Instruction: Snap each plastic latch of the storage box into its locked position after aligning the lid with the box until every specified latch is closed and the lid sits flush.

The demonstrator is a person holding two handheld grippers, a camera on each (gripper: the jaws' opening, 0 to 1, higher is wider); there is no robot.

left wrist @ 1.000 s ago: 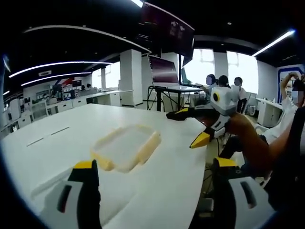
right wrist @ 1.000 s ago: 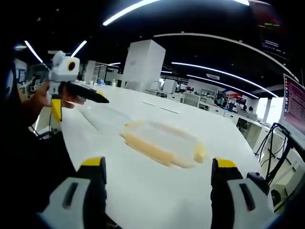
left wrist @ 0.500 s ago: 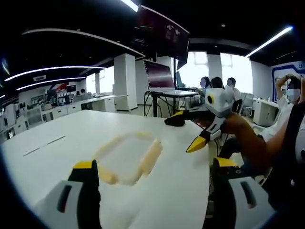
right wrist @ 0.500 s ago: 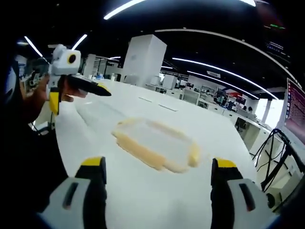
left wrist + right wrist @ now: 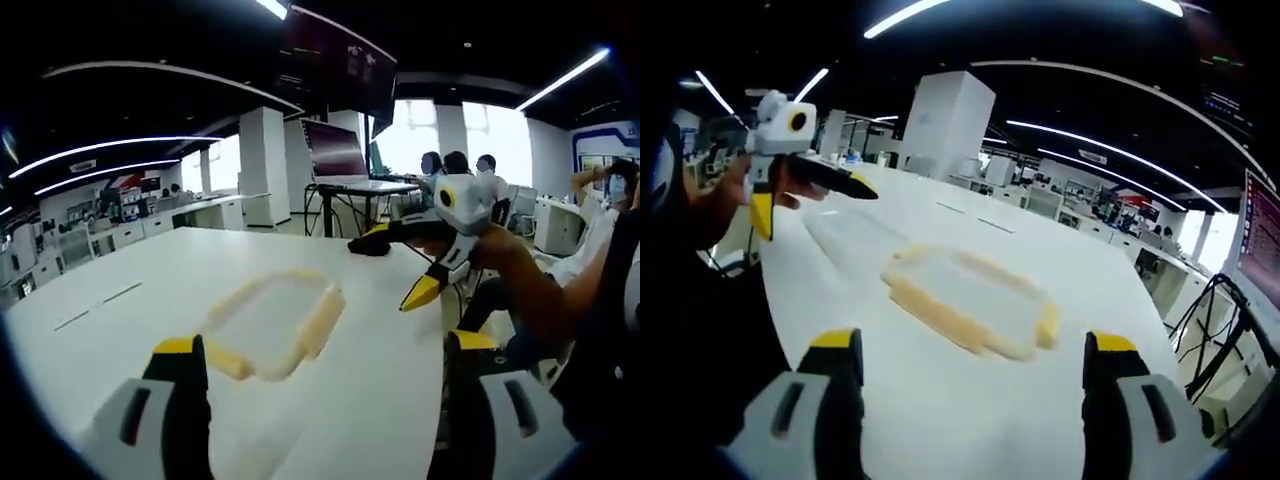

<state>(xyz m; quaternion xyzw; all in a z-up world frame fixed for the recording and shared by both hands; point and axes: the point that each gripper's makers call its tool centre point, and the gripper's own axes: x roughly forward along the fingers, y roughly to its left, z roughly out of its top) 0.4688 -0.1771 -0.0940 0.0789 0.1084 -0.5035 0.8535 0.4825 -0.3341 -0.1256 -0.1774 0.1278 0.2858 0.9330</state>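
- Clearly, the step in hand looked like the approach: both grippers hung above the table, neither touching the box.
- To do it well, I judged the lid should first be checked for sitting square on the box, since a skewed lid would keep a latch from snapping home.
- Each gripper would probably best come down on one yellow latch at a time, pressing near the latch's outer edge while the other gripper steadied the box against sliding on the smooth top.
- Whether any latch was already locked could not be told; the box was blurred.
- The left gripper had its jaws spread wide and held nothing; the box lay ahead, between the jaw lines but well apart from the tips.
- The right gripper was likewise spread and empty, with the box ahead and slightly left of centre.
- In the left gripper view the right gripper showed at the right, beyond the table edge, jaws parted.
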